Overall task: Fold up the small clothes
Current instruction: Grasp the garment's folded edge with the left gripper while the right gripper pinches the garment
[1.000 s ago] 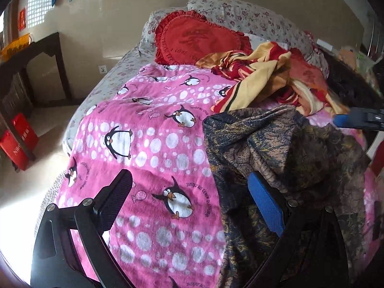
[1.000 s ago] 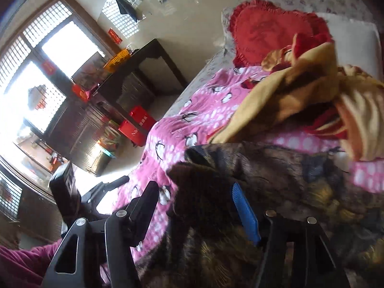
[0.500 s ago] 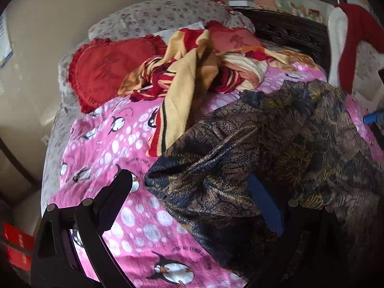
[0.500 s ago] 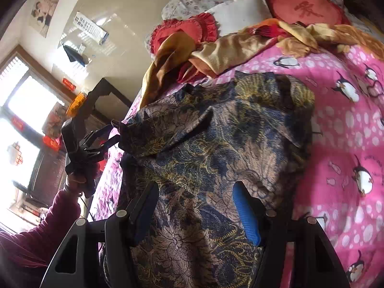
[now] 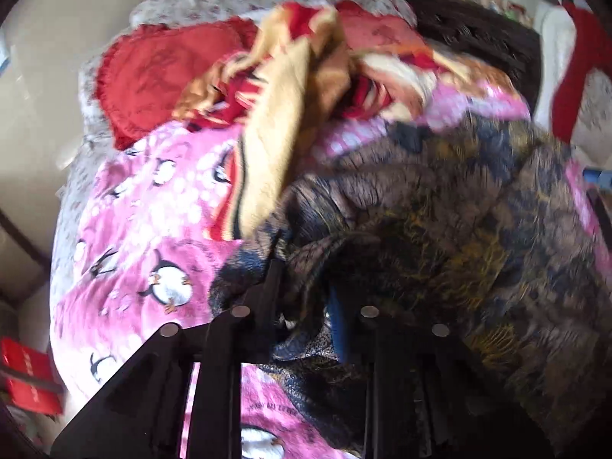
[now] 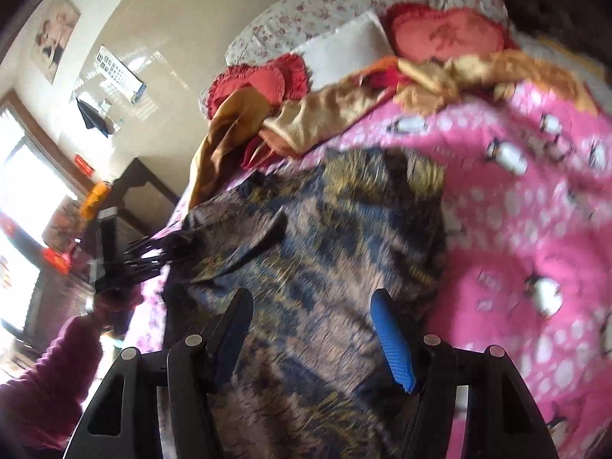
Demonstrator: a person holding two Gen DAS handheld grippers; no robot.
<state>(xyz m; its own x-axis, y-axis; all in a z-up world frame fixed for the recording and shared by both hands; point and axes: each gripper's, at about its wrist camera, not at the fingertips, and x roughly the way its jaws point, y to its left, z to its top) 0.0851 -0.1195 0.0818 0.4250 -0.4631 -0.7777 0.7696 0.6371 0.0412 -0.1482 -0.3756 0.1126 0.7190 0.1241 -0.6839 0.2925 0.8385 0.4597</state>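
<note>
**Left tongs now clamped on garment edge; right tongs apart**

- Left tongs [image 5: 302,306]: fingers drawn together, a bunched edge of the dark patterned garment [image 5: 440,237] pinched between them. A second ago they were held wide apart, garment only draped over one finger. So a grip has been taken; judged as the start of a lift or fold-over.
- Right tongs [image 6: 313,329]: fingers well apart, nothing held. Garment [image 6: 313,252] lies directly ahead and beneath them, spread on the pink penguin blanket [image 6: 528,229] on the bed. Opening looks unchanged versus earlier frames.
- Left tongs [image 6: 153,256] are seen in the right wrist view at the garment's far-left edge, cloth pulled toward them.
- Versus 0.5 s ago: left view has been brought closer to the cloth, garment fills more of the frame; both views motion-blurred, so exact fold lines cannot be told.
- Beyond the garment: a yellow-red blanket heap [image 5: 298,107] and a red cushion [image 5: 164,72], not touching the tongs.
- Task status, judged: early. Garment crumpled, no clean fold visible. A second grip by the right tongs is probably needed next.
</note>
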